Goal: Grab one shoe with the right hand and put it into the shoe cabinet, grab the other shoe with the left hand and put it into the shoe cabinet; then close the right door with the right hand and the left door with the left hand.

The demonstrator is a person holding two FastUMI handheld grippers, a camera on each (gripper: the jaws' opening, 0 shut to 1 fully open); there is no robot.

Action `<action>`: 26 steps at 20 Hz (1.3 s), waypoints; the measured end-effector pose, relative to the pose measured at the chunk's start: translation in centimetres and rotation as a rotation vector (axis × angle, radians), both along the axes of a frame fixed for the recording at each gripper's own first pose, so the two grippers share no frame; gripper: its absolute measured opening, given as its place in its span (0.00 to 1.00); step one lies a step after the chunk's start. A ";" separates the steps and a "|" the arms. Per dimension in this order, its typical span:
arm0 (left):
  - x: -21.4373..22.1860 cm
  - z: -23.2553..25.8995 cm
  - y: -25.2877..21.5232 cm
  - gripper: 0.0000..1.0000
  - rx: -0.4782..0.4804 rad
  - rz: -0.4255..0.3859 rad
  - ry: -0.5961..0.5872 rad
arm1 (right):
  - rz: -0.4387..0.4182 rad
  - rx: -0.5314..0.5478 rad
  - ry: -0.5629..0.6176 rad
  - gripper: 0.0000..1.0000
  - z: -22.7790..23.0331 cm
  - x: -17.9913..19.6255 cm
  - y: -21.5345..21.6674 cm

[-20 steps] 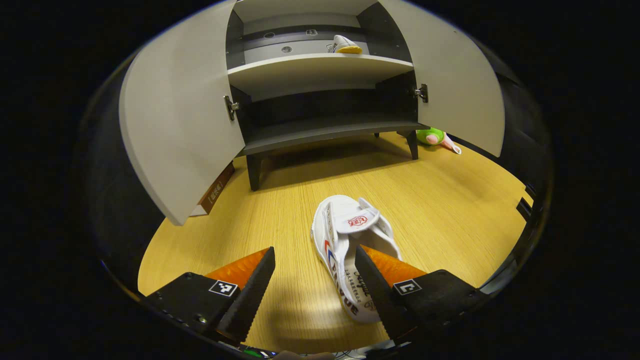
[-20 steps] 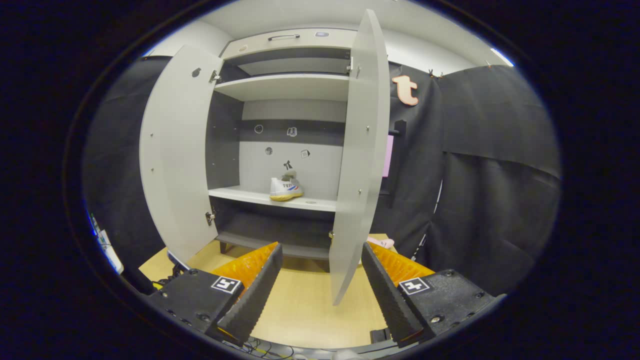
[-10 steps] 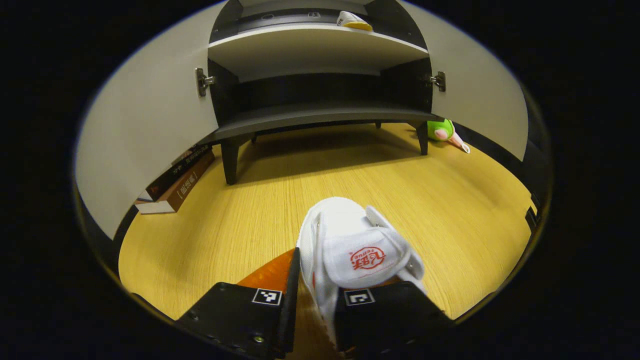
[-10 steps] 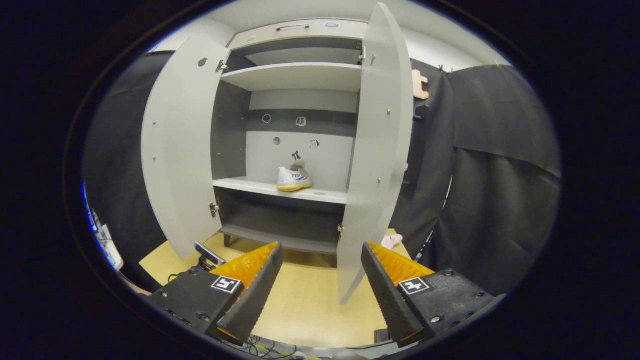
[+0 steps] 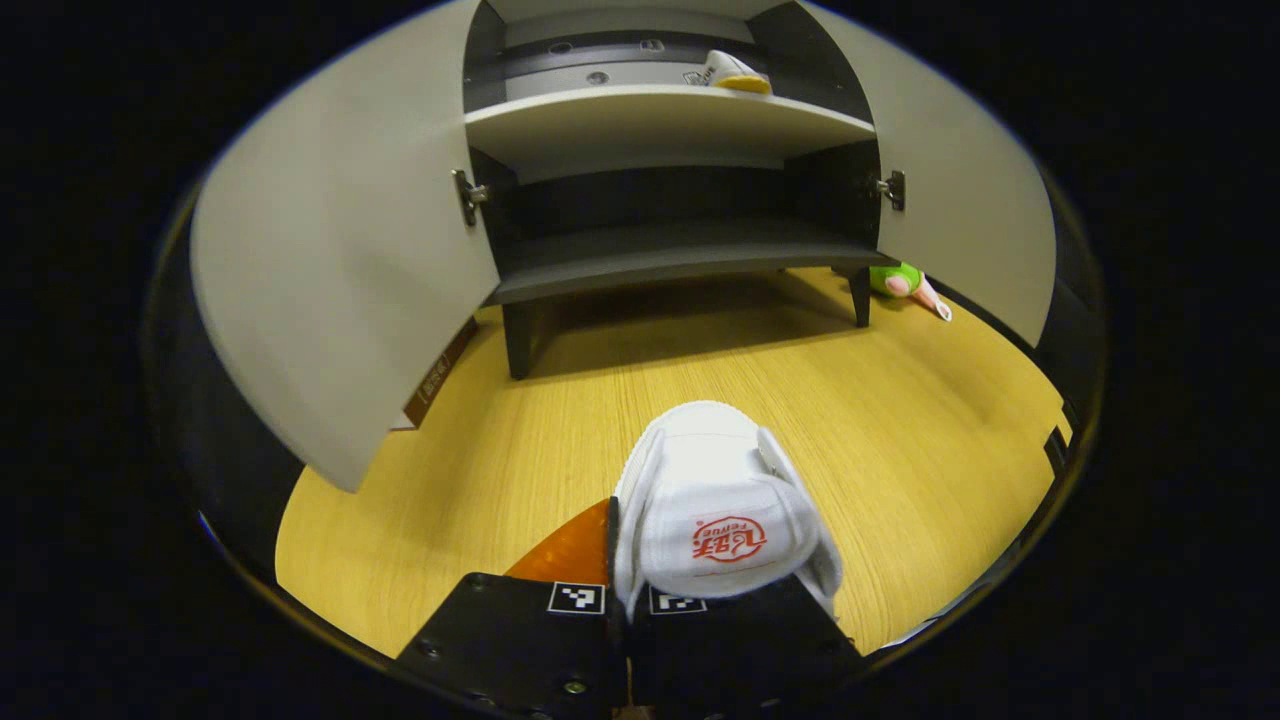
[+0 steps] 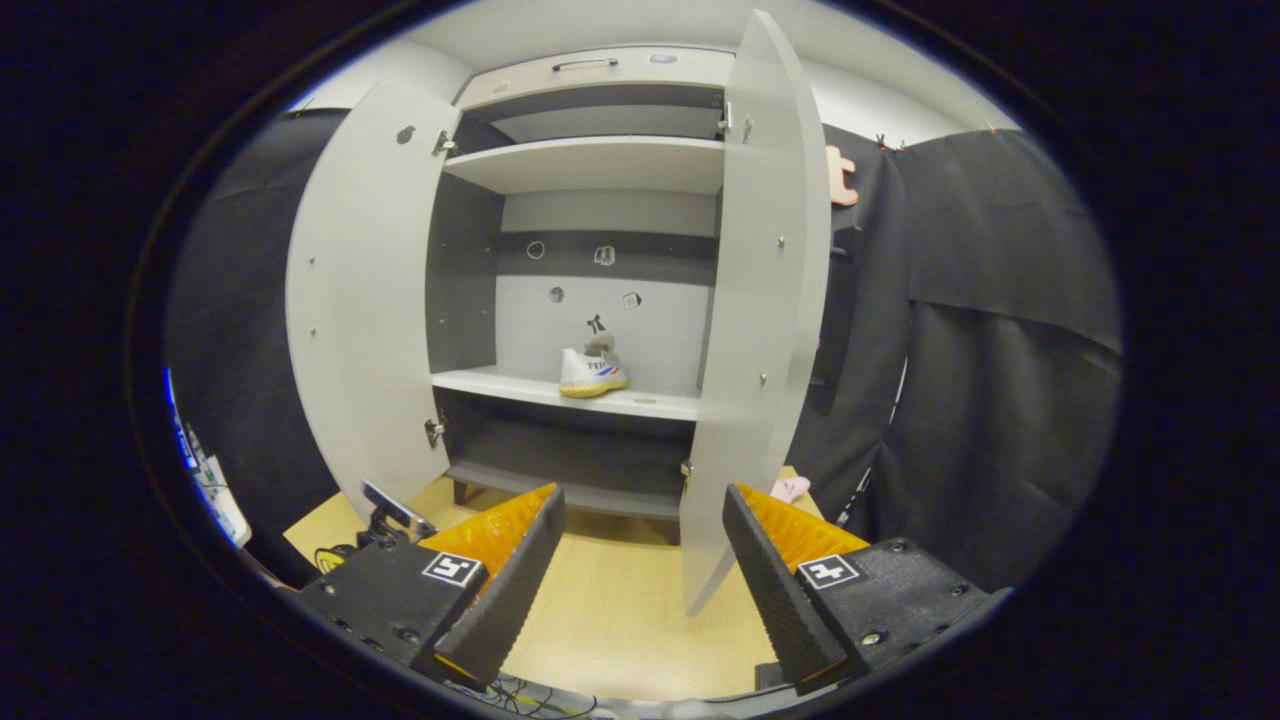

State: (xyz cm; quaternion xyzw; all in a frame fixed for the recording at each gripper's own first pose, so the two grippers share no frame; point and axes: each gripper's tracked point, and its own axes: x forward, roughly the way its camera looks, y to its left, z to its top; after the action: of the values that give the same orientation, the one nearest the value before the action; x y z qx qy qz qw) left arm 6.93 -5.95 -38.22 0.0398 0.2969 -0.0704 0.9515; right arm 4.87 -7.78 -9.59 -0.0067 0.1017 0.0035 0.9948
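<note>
Now the left gripper [image 5: 625, 640] fingers pinch the white shoe [image 5: 715, 510], toe pointing toward the shoe cabinet [image 5: 660, 105].

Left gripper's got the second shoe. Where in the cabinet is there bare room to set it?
The white shelf is bare left of the shoe already standing there. The dark bottom shelf is bare across its visible width. The left gripper is shut on the white shoe.

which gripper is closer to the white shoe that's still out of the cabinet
Left. The left gripper is shut on the white shoe above the wooden floor. The right gripper hangs open and empty, facing the open cabinet.
</note>
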 end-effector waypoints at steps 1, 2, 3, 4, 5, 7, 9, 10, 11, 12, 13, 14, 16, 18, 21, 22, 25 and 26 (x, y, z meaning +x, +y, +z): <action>-0.8 1.7 0.8 0.12 -0.005 0.016 -0.014 | 0.007 0.006 -0.012 1.00 0.5 0.2 0.3; -1.8 3.5 1.6 0.12 -0.008 0.029 -0.026 | 0.014 0.014 -0.022 1.00 1.0 0.3 0.7; -2.8 5.4 2.3 0.12 -0.009 0.042 -0.038 | 0.022 0.022 -0.032 1.00 1.5 0.6 1.0; -3.9 7.4 3.3 0.12 0.002 0.056 -0.052 | 0.030 0.028 -0.040 1.00 1.9 0.8 1.3; -4.8 9.2 4.2 0.12 0.013 0.074 -0.068 | 0.039 0.031 -0.052 1.00 2.3 1.0 1.7; -6.2 12.8 5.7 0.12 0.021 0.101 -0.098 | 0.059 0.028 -0.072 1.00 3.1 1.7 2.4; -7.5 16.6 6.6 0.12 0.025 0.131 -0.145 | 0.083 0.035 -0.092 1.00 3.9 2.4 3.2; -7.8 18.7 6.8 0.12 0.024 0.142 -0.166 | 0.096 0.041 -0.102 1.00 4.3 2.8 3.6; -7.7 20.7 6.7 0.12 0.024 0.151 -0.187 | 0.112 0.048 -0.114 1.00 4.7 3.2 4.1; -7.6 22.6 6.5 0.12 0.022 0.161 -0.204 | 0.124 0.050 -0.121 1.00 5.0 3.5 4.4; -6.9 24.4 6.4 0.12 0.013 0.170 -0.227 | 0.139 0.051 -0.126 1.00 5.3 3.9 4.7; -5.8 25.7 6.2 0.12 0.006 0.179 -0.245 | 0.153 0.051 -0.138 1.00 5.7 4.3 5.0; -3.1 27.9 6.0 0.12 -0.020 0.195 -0.281 | 0.169 0.048 -0.155 1.00 6.4 5.1 5.2; -0.1 30.0 5.2 0.12 -0.028 0.195 -0.315 | 0.181 0.048 -0.164 1.00 6.9 5.9 5.0; 5.1 33.5 3.4 0.12 -0.036 0.179 -0.379 | 0.188 0.051 -0.172 1.00 7.4 7.1 4.5; 7.1 34.6 2.7 0.11 -0.047 0.172 -0.392 | 0.187 0.052 -0.168 1.00 7.3 7.4 4.2; 13.2 37.2 1.2 0.12 -0.058 0.163 -0.441 | 0.182 0.051 -0.160 1.00 7.2 8.0 3.8; 15.5 37.9 0.8 0.12 -0.055 0.163 -0.452 | 0.184 0.048 -0.156 1.00 7.0 8.1 3.8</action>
State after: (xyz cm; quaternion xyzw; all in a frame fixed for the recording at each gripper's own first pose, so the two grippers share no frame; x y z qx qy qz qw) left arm 22.46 -5.13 -0.32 0.0045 0.0764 0.0090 0.9970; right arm 13.00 -4.01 -2.58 0.0074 0.0230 0.0967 0.9950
